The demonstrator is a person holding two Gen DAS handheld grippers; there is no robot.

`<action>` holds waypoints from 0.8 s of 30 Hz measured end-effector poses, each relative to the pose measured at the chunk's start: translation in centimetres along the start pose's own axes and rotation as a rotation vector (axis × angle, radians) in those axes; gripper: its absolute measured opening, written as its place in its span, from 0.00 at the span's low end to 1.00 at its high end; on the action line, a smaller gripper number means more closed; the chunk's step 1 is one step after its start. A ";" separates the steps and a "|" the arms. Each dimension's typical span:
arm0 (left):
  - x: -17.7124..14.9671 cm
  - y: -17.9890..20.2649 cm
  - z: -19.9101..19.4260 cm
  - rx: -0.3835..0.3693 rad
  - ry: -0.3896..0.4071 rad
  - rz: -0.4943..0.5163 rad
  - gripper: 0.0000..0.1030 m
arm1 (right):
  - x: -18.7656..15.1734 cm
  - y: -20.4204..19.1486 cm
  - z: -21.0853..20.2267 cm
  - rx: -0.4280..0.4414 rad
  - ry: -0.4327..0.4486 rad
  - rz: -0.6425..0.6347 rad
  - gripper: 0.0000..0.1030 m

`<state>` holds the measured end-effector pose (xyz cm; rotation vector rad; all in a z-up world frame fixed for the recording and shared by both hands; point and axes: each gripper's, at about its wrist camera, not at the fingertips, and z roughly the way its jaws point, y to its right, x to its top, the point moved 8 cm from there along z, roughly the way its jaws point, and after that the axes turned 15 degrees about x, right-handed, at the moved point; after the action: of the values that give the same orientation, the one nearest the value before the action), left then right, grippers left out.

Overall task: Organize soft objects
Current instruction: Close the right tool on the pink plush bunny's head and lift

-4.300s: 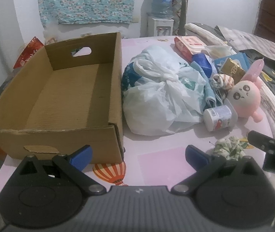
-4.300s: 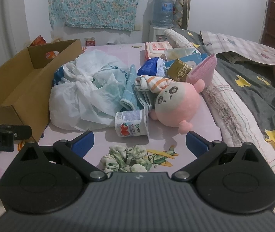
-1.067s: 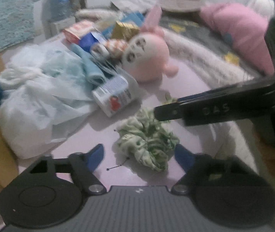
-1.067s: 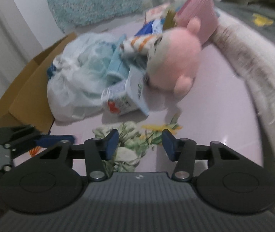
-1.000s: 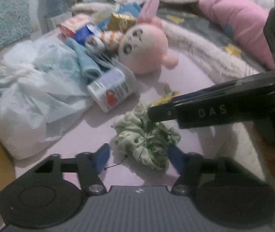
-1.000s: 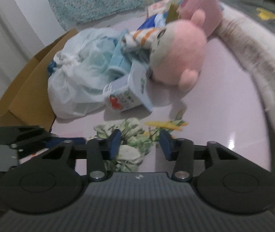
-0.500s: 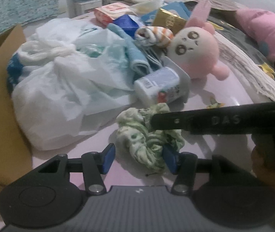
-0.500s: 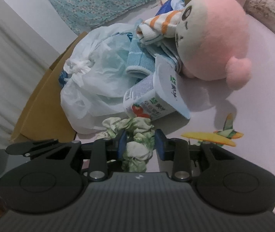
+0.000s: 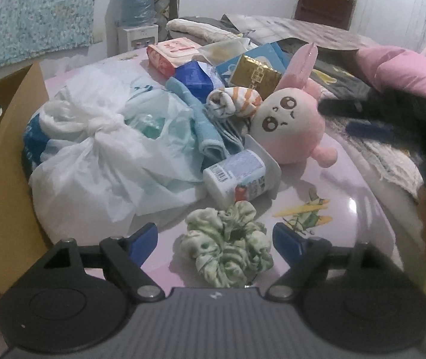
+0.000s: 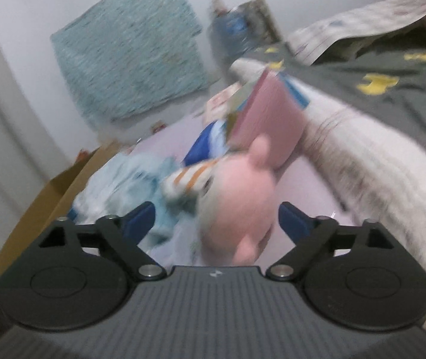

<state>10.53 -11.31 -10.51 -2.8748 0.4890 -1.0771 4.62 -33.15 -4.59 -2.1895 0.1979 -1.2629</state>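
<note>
A green and white scrunchie (image 9: 228, 245) lies on the pink table between the open fingers of my left gripper (image 9: 214, 239). A pink plush bunny (image 9: 290, 128) lies behind it, next to a rolled striped sock (image 9: 234, 101) and a blue towel (image 9: 201, 125). My right gripper (image 10: 214, 218) is open and empty, raised, with the blurred plush bunny (image 10: 237, 197) just beyond its fingers. It shows in the left wrist view (image 9: 371, 122) as a dark shape at the right. The cardboard box (image 9: 0, 155) stands at the left.
A tied white plastic bag (image 9: 102, 155) lies beside the box. A yoghurt cup (image 9: 237, 176) lies on its side behind the scrunchie. Boxes and packets (image 9: 243, 65) crowd the table's far end. A bed with blankets (image 10: 377, 119) borders the right.
My right gripper has let go of the scrunchie, opened and lifted away towards the plush bunny. My left gripper has opened wider around the scrunchie, which now lies free on the table.
</note>
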 end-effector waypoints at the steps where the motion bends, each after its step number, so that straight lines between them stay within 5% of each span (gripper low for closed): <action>1: 0.0 0.2 0.2 0.003 0.001 0.004 0.83 | 0.5 0.6 0.7 -0.017 0.009 0.005 0.88; 6: -0.1 0.8 0.7 0.009 -0.002 0.010 0.83 | 0.6 3.3 5.4 -0.047 -0.039 0.065 0.88; 9: -0.2 0.8 0.8 0.015 -0.001 0.012 0.83 | -0.6 4.2 6.5 0.021 -0.059 0.166 0.68; 14: -0.3 0.7 0.8 0.011 -0.001 0.006 0.82 | -0.5 3.7 4.8 0.030 -0.017 0.163 0.64; 19: -0.4 0.6 0.1 -0.005 0.016 -0.004 0.83 | 0.5 2.4 1.9 0.111 0.039 0.192 0.64; 24: -0.1 0.7 -1.3 -0.053 0.038 -0.037 0.83 | 0.0 1.8 -0.1 0.296 0.040 0.337 0.64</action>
<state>9.47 -11.81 -9.68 -2.9252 0.4761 -1.1435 4.83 -34.64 -5.61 -1.7921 0.3559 -1.0707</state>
